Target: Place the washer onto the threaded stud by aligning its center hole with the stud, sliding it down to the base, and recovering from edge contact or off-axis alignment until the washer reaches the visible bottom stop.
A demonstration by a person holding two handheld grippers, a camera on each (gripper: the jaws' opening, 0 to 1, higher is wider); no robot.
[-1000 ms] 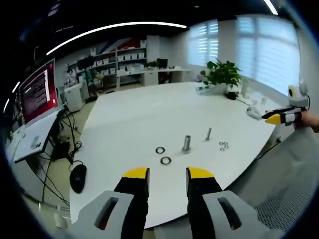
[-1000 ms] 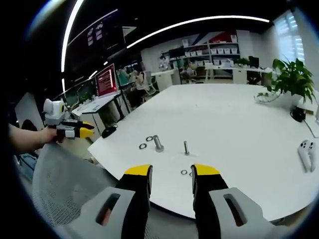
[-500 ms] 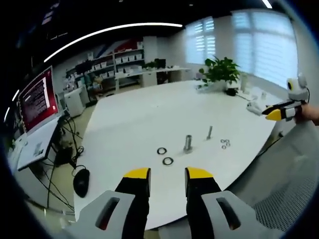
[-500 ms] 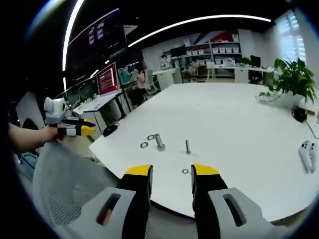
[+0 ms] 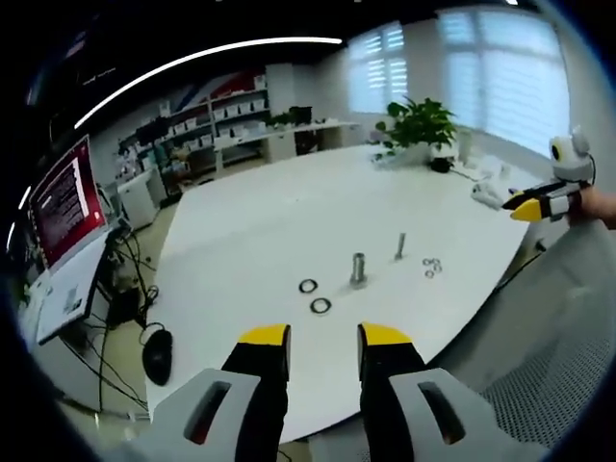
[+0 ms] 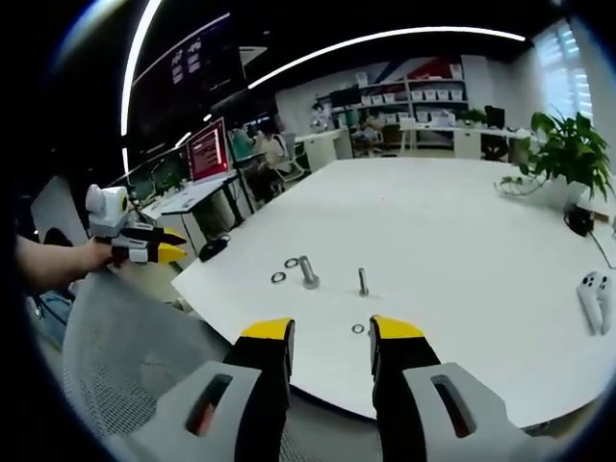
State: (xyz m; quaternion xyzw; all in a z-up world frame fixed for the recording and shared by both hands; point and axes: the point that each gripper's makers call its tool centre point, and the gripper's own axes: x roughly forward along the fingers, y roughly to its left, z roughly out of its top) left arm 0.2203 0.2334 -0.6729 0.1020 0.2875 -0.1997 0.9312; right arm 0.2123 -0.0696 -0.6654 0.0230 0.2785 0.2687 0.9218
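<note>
You hold the left gripper (image 5: 323, 337) and the right gripper (image 6: 332, 332) off the near edge of the round white table (image 6: 462, 241), jaws apart and holding nothing. The thin threaded steel stud (image 6: 363, 281) stands upright, with small flat steel washers (image 5: 431, 267) lying just beside it. Farther over stands a thick grey bolt (image 6: 308, 271) near two dark ring washers (image 5: 314, 295).
</note>
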